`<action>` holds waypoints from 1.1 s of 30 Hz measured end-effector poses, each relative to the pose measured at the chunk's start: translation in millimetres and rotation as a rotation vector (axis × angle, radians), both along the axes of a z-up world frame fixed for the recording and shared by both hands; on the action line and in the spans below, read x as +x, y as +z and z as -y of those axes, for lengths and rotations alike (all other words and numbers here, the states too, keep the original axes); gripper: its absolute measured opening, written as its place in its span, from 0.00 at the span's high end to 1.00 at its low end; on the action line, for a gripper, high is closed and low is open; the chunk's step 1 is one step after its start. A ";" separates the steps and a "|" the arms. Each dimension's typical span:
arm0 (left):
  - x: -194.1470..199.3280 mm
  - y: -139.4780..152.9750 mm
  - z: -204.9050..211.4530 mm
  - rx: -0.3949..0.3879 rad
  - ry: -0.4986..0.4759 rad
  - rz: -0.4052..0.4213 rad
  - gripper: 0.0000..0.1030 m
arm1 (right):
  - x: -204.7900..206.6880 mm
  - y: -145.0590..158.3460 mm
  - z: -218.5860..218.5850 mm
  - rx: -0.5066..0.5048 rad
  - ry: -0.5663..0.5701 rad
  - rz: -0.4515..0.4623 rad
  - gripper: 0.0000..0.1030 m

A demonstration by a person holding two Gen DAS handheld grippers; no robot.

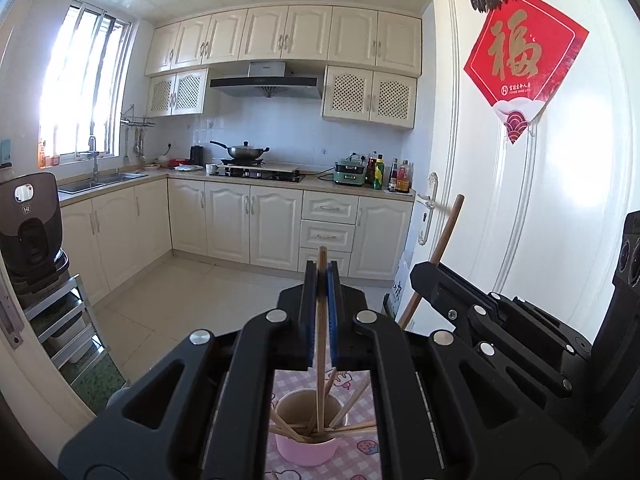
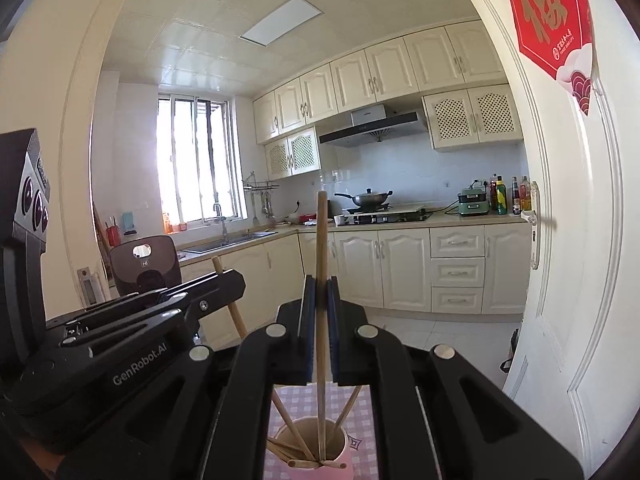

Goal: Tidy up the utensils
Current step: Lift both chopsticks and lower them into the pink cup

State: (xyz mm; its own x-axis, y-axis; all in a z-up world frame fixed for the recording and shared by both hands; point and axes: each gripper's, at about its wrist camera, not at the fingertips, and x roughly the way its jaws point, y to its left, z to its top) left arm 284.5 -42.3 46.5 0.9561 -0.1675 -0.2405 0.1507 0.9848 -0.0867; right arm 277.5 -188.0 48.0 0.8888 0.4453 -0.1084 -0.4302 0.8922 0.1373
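My left hand-held gripper [image 1: 321, 280] and right hand-held gripper [image 2: 320, 292] each clenched one slender wooden chopstick [image 1: 321, 344], upright over the pink round cup [image 1: 306, 446]; lowering them in, then letting go, seemed next.

Wok [image 1: 245, 151] on stove [image 1: 256, 174]; bottles [image 1: 394, 176] on counter; red door poster [image 1: 524, 62].

The place is a home kitchen. Cream cabinets [image 1: 288, 32] line the walls above an L-shaped counter [image 1: 320, 186], with a range hood [image 1: 266, 82] over a gas hob carrying a wok [image 1: 244, 151]. A sink [image 1: 102, 180] sits under the barred window [image 1: 86, 88]. Bottles [image 1: 394, 176], probably sauces, stand by the white door [image 1: 540, 200], which bears a red paper decoration [image 1: 524, 50].
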 end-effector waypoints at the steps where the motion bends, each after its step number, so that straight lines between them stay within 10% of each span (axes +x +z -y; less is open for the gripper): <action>1: 0.9 -3.8 -0.3 0.002 -0.001 -0.007 0.95 | 0.1 -1.5 -1.2 -0.004 0.005 -0.006 0.96; 24: 3.2 -40.8 -8.2 0.054 -0.006 -0.185 0.93 | 7.3 -23.9 -16.0 -0.105 0.054 -0.195 0.95; 28: -2.3 -41.9 -13.2 0.050 0.029 -0.189 0.53 | 4.6 -23.8 -14.7 -0.108 0.045 -0.209 0.93; 33: -9.7 -41.8 -20.7 0.039 0.032 -0.198 0.50 | -1.7 -23.1 -17.9 -0.120 0.049 -0.215 0.93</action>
